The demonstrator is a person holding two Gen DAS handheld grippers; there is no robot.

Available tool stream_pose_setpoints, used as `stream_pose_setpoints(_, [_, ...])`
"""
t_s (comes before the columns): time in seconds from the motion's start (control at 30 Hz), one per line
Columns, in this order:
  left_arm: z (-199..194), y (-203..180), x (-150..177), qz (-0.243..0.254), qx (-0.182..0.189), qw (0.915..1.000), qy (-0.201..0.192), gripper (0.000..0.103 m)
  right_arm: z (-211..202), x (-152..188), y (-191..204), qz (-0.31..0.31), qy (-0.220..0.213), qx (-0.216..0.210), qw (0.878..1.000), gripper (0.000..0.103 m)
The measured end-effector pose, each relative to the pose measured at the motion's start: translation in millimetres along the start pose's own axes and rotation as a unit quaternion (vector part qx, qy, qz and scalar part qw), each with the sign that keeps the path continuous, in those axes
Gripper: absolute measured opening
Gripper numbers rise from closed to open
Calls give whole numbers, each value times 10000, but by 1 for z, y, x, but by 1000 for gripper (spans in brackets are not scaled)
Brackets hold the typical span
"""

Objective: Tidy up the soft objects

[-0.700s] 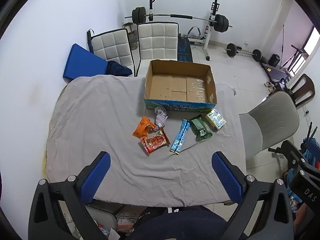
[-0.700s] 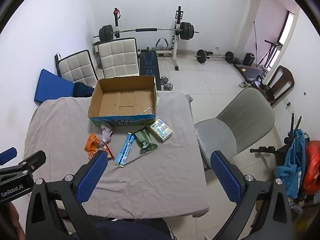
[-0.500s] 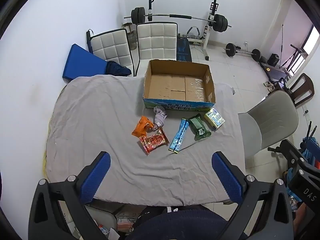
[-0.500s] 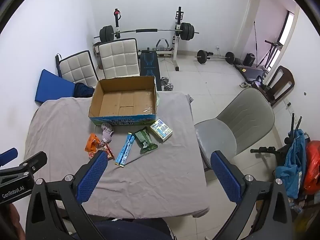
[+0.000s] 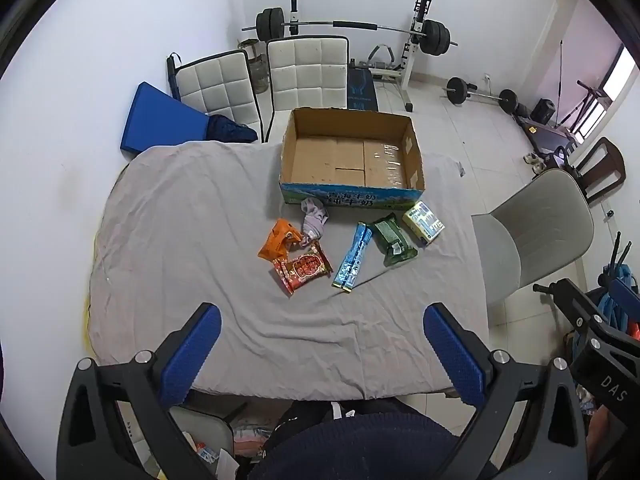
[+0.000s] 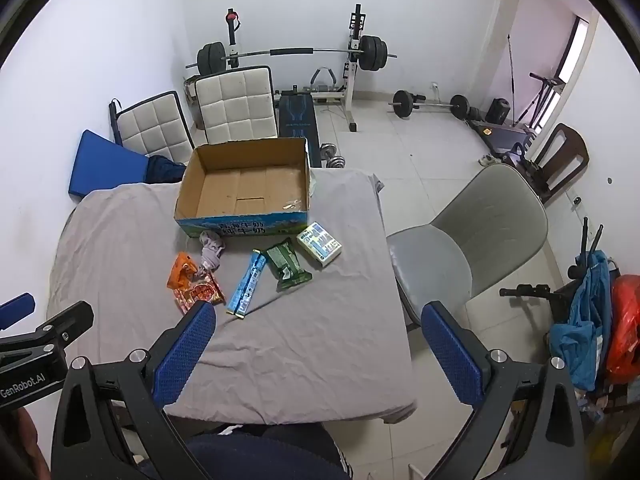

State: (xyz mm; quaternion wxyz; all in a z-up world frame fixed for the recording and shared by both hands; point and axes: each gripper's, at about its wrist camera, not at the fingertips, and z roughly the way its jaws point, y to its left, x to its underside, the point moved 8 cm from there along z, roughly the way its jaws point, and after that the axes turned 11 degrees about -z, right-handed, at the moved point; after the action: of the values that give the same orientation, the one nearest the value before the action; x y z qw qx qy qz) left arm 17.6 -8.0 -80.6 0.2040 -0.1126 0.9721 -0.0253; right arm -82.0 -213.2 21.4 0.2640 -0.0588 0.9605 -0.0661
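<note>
Grey-sheeted table [image 5: 192, 240], gym room beyond

Left gripper [image 5: 322, 346]: black skeletal frame with triangular cutouts, silver screw heads, blue ribbed pads [image 5: 190, 354]. Right gripper [image 6: 316, 344]: same black frame, silver screws, blue pads [image 6: 452, 354]. White "GenRobot.AI" and "DAS" lettering is seen on the housings.

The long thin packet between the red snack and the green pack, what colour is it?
Light blue, with white lettering; the long thin packet shows best in the left wrist view.
</note>
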Motion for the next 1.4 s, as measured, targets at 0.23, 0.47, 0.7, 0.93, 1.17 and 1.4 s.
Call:
stream_pose_setpoints(0.23, [-3, 0, 1, -2, 7, 10000, -46, 103, -5, 5, -4, 43, -24, -5, 10000, 103])
stream_pose_setpoints(0.47, [-5, 3, 4, -18, 23, 9999, -104, 103, -12, 9, -4, 63, -66, -8, 10000, 103])
stream_pose_setpoints(0.7, [-11, 5, 1, -72, 19, 9998, -182, 103, -8, 7, -2, 75, -77, 5, 9999, 103])
stream_pose_setpoints(0.93, [-10, 7, 1, -74, 19, 9998, -174, 103, -7, 5, 0, 73, -45, -31, 10000, 103])
stream_pose_setpoints(1.17, [-10, 7, 0, -83, 10, 9998, -189, 103, 0, 4, 3, 71, -37, -50, 10000, 103])
stream_pose_setpoints(1.4, [-10, 8, -1, -73, 16, 9998, -188, 103, 5, 4, 11, 37, -39, -92, 9999, 103])
